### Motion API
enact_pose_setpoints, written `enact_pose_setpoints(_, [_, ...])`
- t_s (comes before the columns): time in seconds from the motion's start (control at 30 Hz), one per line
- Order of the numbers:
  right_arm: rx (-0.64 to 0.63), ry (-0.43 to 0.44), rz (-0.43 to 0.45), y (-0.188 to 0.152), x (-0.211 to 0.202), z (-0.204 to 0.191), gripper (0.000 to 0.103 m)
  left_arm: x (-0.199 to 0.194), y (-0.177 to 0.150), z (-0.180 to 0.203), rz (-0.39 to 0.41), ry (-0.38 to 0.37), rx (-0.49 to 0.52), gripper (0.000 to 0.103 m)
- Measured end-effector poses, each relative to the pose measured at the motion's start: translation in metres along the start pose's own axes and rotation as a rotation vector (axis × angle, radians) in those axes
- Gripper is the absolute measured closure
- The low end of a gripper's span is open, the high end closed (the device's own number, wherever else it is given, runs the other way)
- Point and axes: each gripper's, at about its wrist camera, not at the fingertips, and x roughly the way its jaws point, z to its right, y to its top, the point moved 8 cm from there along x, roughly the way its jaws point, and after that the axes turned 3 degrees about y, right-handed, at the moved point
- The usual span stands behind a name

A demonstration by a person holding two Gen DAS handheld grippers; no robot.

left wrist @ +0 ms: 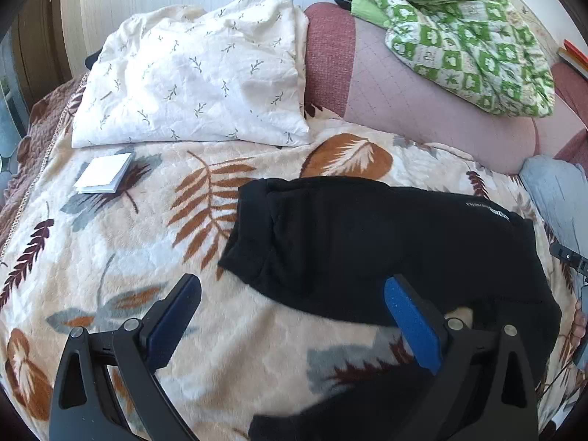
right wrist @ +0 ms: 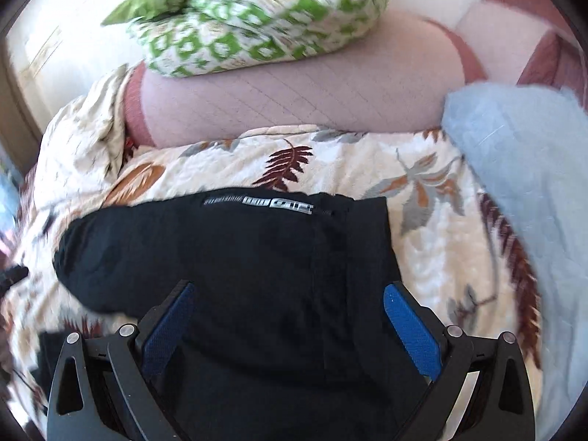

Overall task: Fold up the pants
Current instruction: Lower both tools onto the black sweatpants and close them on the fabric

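Left gripper (left wrist: 292,288) spread, empty | right gripper (right wrist: 288,296) spread over black pants (right wrist: 235,257) | pants folded on leaf blanket (left wrist: 110,257) | soft, limp, light: likely best pinched at corner edges

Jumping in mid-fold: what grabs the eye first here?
The black pants lie partly folded mid-bed on the leaf-print blanket, both tongs, left and right, open above them. Behind, a green-patterned quilt is heaped on the pink bolster.
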Motion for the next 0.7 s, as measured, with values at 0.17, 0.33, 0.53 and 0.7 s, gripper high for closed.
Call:
enact_pose_setpoints(0.17, [0.036, 0.019, -0.046, 0.041, 0.049, 0.021, 0.001, 0.040, 0.033, -0.006, -0.022, -0.056, -0.034, 0.003])
enact_pose_setpoints(0.33, [-0.032, 0.047, -0.091, 0.072, 0.090, 0.016, 0.002, 0.081, 0.048, -0.020, -0.066, -0.089, -0.098, 0.003])
enact_pose_setpoints(0.53, [-0.099, 0.123, -0.185, 0.079, 0.138, -0.009, 0.007, 0.111, 0.052, -0.024, -0.114, -0.157, -0.148, 0.003])
enact_pose_setpoints(0.7, [-0.158, 0.158, -0.247, 0.065, 0.159, -0.024, 0.009, 0.118, 0.056, -0.015, -0.115, -0.154, -0.098, 0.003])
